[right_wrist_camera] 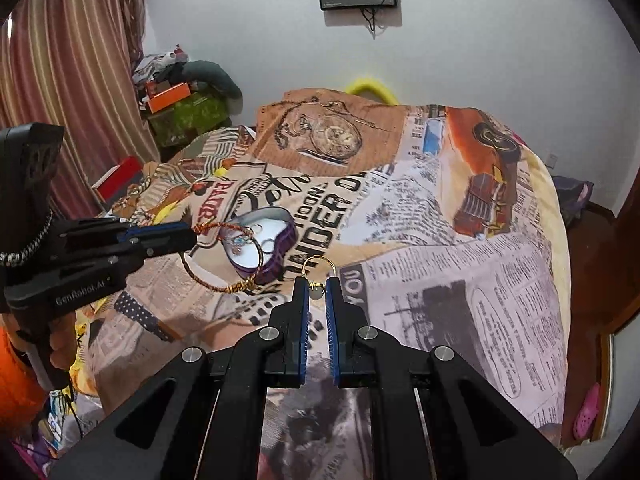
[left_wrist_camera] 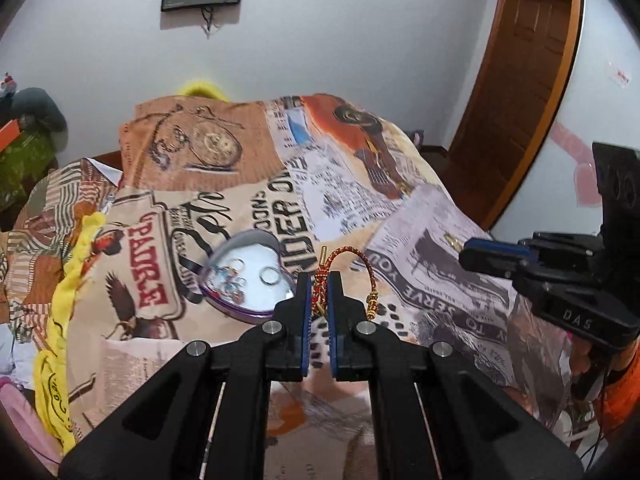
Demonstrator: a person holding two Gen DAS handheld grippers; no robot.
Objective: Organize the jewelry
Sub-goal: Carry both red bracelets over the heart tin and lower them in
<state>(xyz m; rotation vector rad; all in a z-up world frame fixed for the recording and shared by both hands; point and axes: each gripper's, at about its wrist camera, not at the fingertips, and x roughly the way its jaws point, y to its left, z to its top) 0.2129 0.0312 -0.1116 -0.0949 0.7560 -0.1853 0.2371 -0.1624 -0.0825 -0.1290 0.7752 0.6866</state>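
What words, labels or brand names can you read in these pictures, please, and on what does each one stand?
"GenRobot.AI": body of the black left gripper.
"DAS": body of the black right gripper.
"PADRE", upside down: newspaper-print bedspread.
"TO SERVE YOU", upside down: same bedspread.
"UNDER O…", cut off: same bedspread.
The bedspread's newspaper columns and script lettering are too small or distorted to read.

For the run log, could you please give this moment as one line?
left gripper: shut on bracelet | right gripper: shut on ring | tin: open on bedspread
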